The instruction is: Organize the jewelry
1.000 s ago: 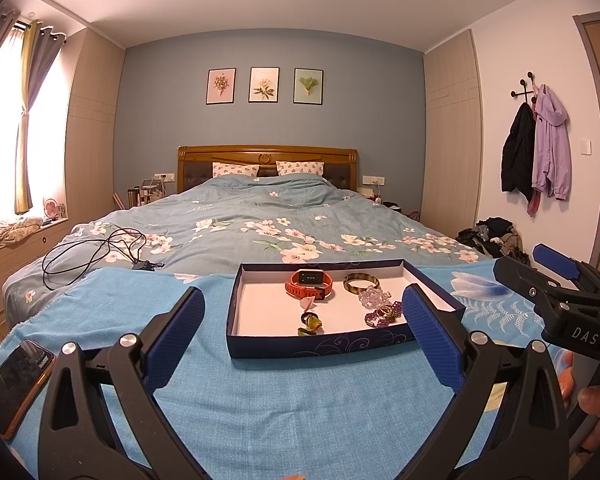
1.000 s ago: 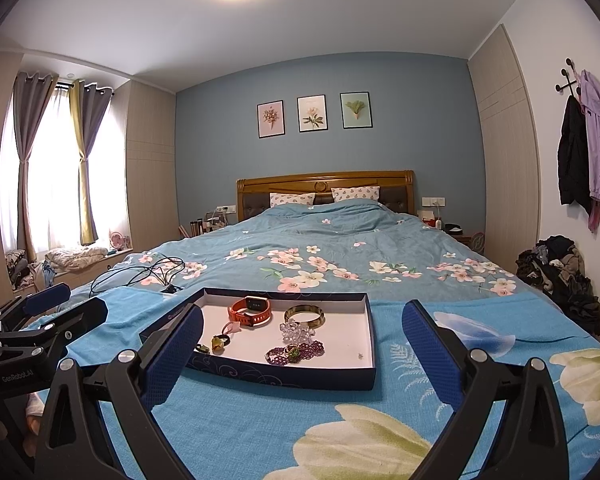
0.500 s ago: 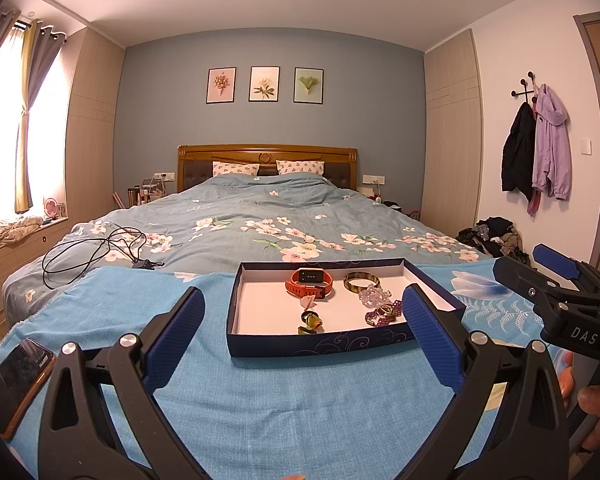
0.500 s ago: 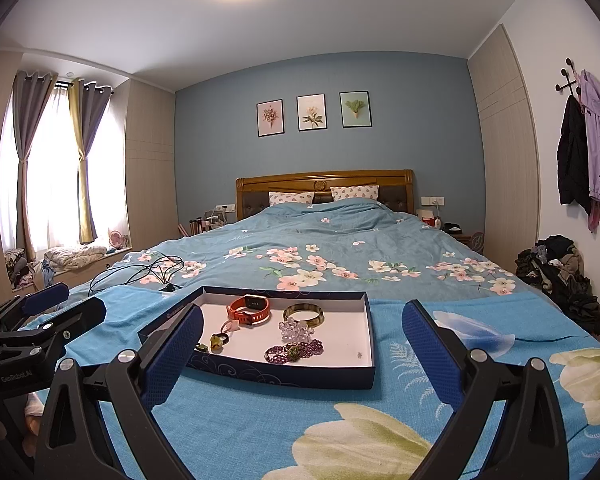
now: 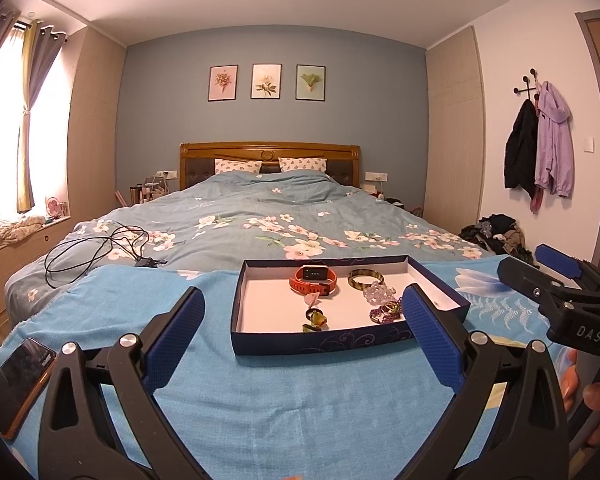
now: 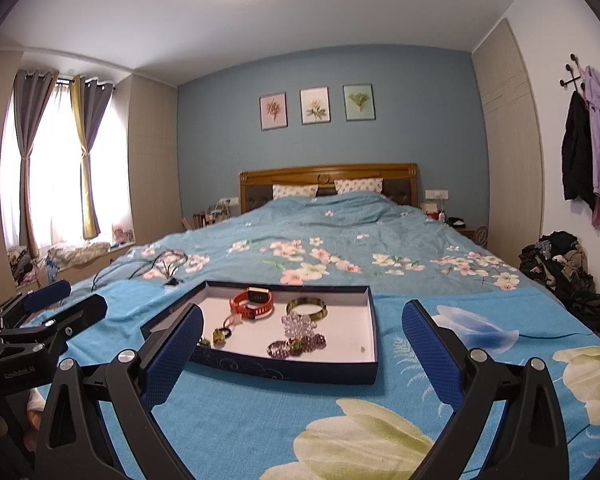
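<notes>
Jewelry (image 6: 296,322) lay loose in a shallow navy tray (image 6: 374,332) on the blue bedspread, probably gathered for sorting. Left gripper (image 5: 302,338) and right gripper (image 6: 300,354) hovered short of it, fingers spread, empty.

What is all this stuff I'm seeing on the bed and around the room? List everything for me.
box lid tray: one, navy outside, white inside, on the blue blanket
watch: one, orange, tray's far side
bangle: one, gold-green, right of the watch
clear bead bracelet: one, tray's middle
purple bead bracelet: one, tray's near side
rings: two, green-yellow, tray's near left
phone: one, dark, blanket's left edge
cable: one, black, on the floral duvet
pictures: three, blue wall
jackets: two, black and lilac, wall hook
left gripper: open
right gripper: open
</notes>
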